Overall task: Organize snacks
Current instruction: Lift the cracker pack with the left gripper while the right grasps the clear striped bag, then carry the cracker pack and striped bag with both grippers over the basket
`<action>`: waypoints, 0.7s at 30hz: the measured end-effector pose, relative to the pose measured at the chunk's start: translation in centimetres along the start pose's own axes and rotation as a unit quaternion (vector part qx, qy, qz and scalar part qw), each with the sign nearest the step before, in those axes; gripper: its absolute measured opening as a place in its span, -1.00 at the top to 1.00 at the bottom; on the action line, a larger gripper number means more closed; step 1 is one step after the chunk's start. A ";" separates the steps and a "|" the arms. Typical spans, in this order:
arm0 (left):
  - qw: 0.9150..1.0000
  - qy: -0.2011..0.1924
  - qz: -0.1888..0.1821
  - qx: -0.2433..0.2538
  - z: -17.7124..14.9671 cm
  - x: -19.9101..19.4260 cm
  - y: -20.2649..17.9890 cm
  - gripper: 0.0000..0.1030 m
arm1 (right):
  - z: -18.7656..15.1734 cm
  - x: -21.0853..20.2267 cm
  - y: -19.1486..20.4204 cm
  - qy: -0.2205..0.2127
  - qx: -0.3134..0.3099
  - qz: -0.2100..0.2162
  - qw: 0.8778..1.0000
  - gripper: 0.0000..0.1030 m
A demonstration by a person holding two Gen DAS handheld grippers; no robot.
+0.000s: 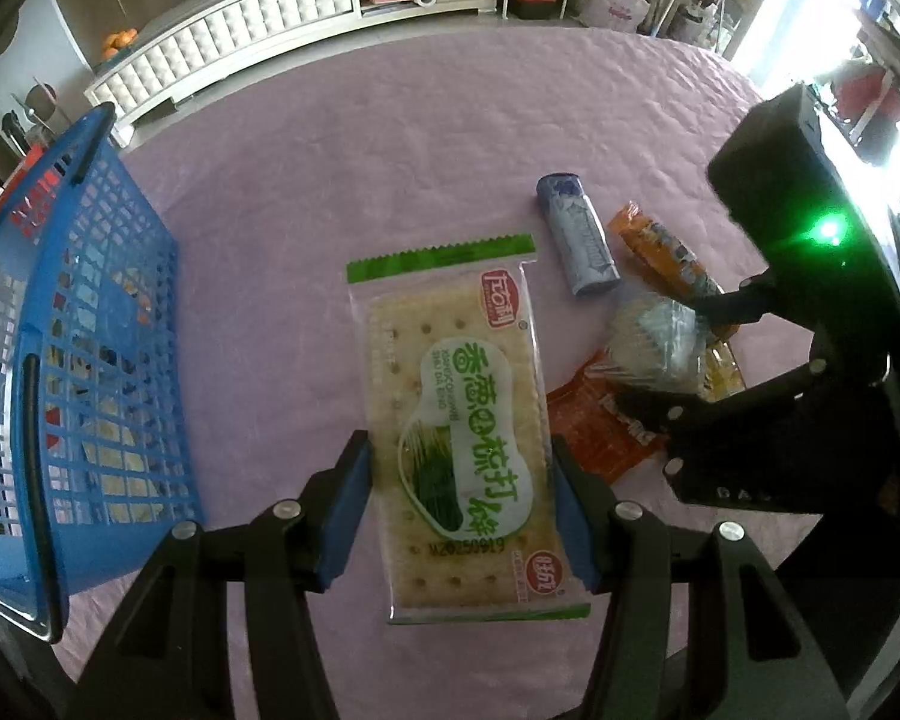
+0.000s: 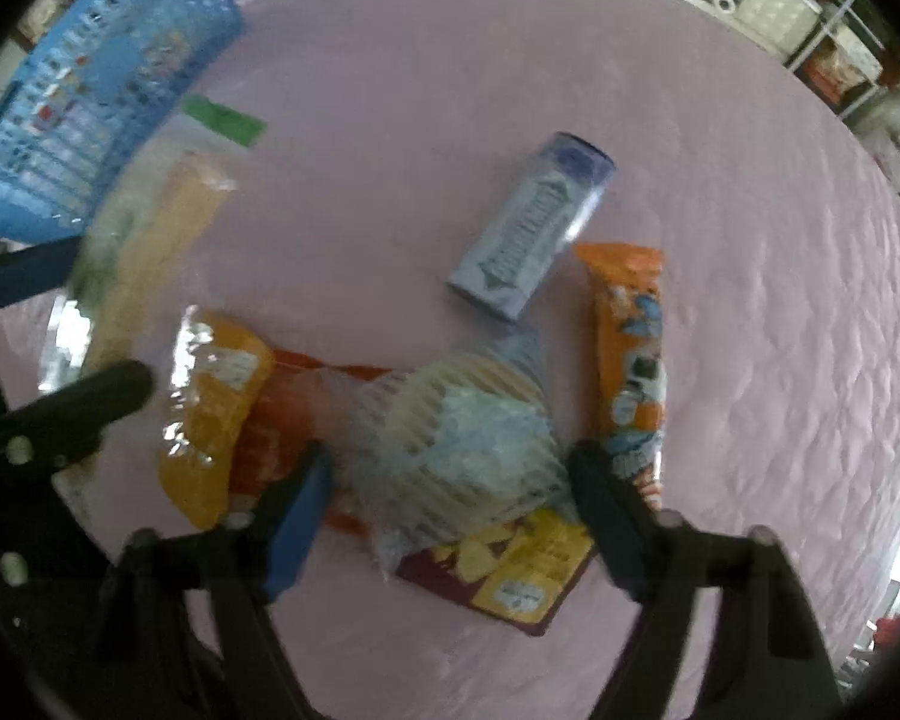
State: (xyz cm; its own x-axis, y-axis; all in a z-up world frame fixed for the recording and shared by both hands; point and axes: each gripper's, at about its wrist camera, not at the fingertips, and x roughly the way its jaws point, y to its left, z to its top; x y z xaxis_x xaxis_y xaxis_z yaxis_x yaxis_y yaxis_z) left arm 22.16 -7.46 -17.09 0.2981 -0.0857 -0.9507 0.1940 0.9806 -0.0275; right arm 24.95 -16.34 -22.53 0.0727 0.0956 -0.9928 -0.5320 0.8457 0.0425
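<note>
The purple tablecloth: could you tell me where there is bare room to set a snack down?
The tablecloth lies bare beyond the cracker packet, between the blue basket and the blue-grey tube, up to the far edge. It is crowded near the right gripper, where wrapped snacks overlap beside the orange packet.

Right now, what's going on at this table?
A person with a handheld gripper in each hand is sorting snacks off a purple tablecloth toward a blue basket. The left gripper has its jaws closed on a green cracker pack. The right gripper straddles a clear striped wrapped snack in the pile; whether its jaws are pressing yet is unclear. A blue can and an orange packet lie beside the pile.
</note>
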 end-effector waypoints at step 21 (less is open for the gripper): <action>0.991 -0.130 -0.017 0.027 -1.0 -14.7 3.7 -0.04 | 0.6 -14.6 4.0 -0.141 0.038 -0.005 0.989 -0.20</action>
State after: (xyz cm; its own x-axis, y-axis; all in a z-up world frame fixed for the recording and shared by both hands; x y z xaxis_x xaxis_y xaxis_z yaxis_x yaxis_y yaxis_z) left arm 17.59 -2.36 -3.48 0.5192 -0.1685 -0.8379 0.2566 0.9659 -0.0352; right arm 22.26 -14.01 -7.76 0.3160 0.2211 -0.9227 -0.4667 0.8829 0.0518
